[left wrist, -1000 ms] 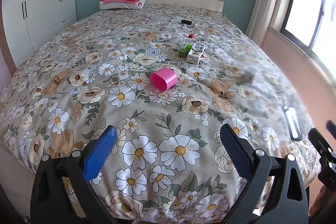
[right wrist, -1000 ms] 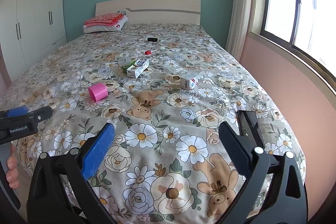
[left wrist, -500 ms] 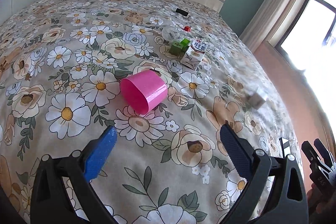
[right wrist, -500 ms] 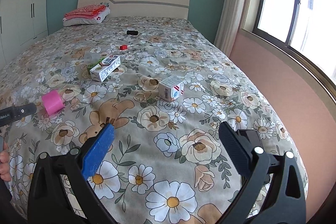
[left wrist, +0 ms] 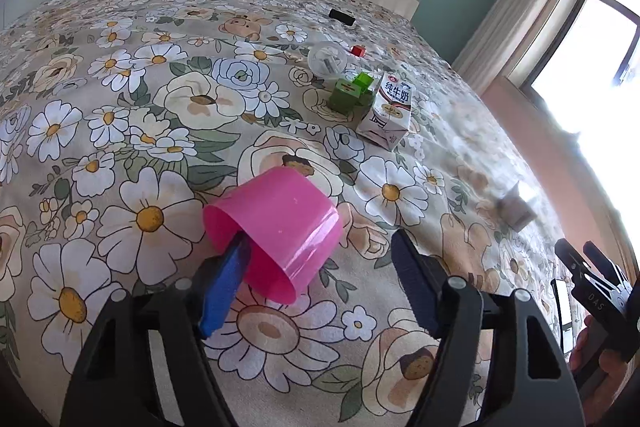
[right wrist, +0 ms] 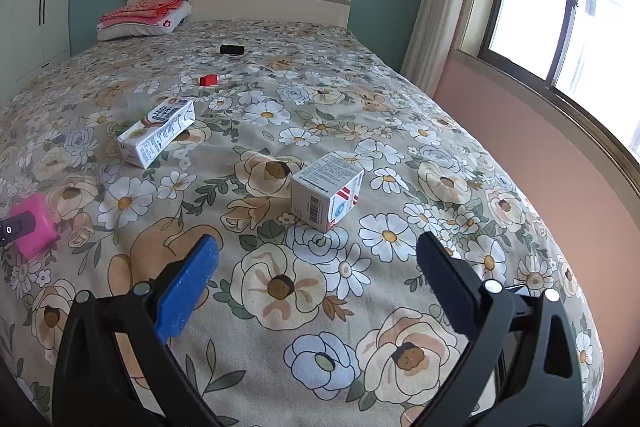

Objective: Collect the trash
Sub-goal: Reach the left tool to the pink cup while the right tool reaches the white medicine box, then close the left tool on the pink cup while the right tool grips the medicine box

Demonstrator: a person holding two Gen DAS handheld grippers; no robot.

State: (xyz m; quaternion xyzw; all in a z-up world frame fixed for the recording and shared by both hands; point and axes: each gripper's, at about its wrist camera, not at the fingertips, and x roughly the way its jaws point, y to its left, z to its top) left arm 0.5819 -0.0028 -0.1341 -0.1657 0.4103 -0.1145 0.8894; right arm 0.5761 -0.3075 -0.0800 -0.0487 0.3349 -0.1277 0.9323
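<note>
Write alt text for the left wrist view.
The open left gripper straddles the wall of a pink plastic cup lying tipped on a floral bedspread, one finger inside its mouth. A white milk carton lies beyond.

One pink cup [left wrist: 276,227], two cartons [right wrist: 157,137] [right wrist: 326,191], two green blocks [left wrist: 347,93] [left wrist: 365,80], one red block [right wrist: 208,80].
</note>
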